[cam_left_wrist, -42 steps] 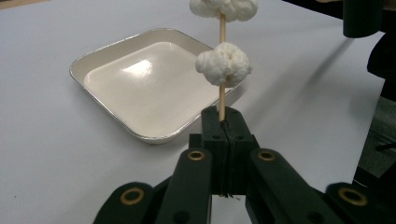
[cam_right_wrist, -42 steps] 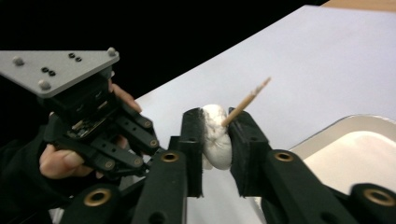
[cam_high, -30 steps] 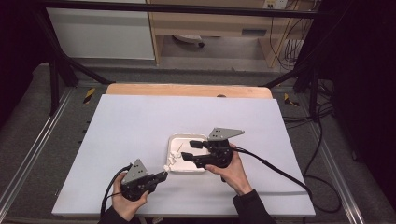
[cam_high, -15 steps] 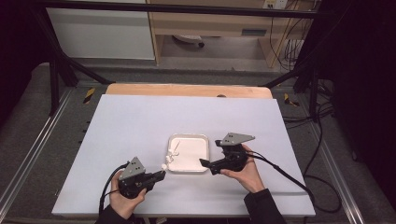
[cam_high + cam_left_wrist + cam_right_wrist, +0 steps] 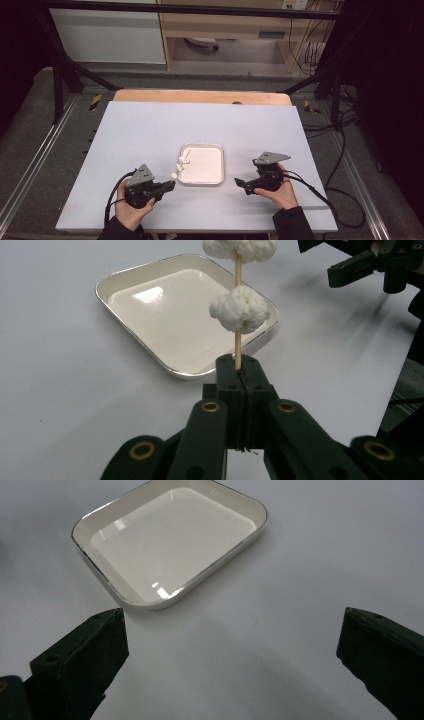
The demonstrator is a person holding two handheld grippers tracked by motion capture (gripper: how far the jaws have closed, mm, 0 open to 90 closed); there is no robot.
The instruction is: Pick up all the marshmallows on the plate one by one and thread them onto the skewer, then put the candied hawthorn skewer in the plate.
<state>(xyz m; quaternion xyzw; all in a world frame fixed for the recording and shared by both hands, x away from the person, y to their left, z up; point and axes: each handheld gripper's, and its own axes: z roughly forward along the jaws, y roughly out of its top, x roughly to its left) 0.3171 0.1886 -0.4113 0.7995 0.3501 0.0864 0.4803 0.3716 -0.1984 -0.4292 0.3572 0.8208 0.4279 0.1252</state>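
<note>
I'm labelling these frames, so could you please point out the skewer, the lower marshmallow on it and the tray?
Skewer (image 5: pixel 238 351): left gripper view, bare stick just above the shut tool.
Lower marshmallow (image 5: pixel 240 309): left gripper view, its middle.
Tray (image 5: pixel 107 591): right gripper view, near rim.

Glossy cream tray (image 5: pixel 150 310), thin wooden skewer (image 5: pixel 238 347), puffy matt white marshmallows (image 5: pixel 239 309)

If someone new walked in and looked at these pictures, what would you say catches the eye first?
Most striking is the wooden skewer threaded with white marshmallows, pinched at its bottom end in the shut left claw just beside the white tray. The tray lies near the middle of the pale blue table with nothing in it. To its right, the right claw stands wide open with nothing between its jaws, having just been opening.
</note>
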